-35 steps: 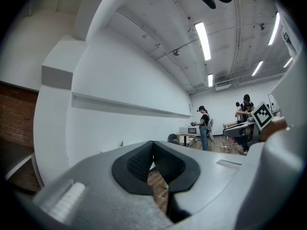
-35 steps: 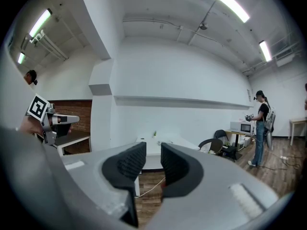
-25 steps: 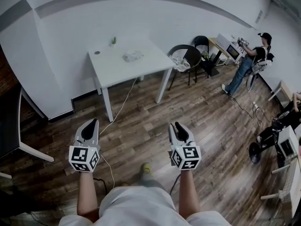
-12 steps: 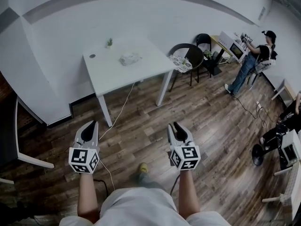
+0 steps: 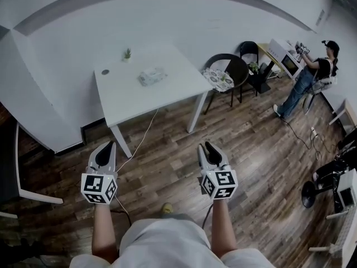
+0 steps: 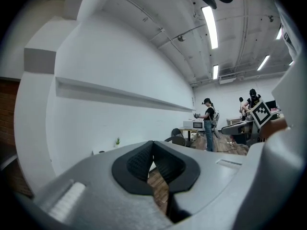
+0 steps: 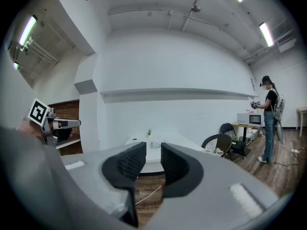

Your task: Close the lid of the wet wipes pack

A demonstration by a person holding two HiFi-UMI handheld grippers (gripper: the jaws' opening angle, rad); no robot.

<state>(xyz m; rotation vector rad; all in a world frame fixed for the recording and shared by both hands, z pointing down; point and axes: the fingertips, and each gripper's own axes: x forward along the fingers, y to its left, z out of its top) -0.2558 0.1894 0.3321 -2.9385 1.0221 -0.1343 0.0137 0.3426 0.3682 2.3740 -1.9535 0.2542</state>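
— Wet wipes pack (image 5: pixel 152 76), where is it?
— On the white table (image 5: pixel 167 96), mid-top, toward the wall side. A small potted plant (image 5: pixel 127 53) and a dark round object (image 5: pixel 105 71) sit further back, apart from it. Too small to tell whether the lid is open or closed.
— Left gripper (image 5: pixel 106 145)?
— Pad tips pressed together, nothing between them. Held over the wood floor (image 5: pixel 167 166), well short of the table.
— Right gripper (image 5: pixel 207 146)?
— Jaws partly apart with a clear gap, empty; the table shows through the gap. Also over the floor, level with the left.
— Anything else?
— Cable (image 5: pixel 142 138) from the table across the floor, dark chair (image 5: pixel 231 71) beside the table, and a person (image 5: pixel 312 77) at the far right by a microwave (image 5: pixel 290 64).
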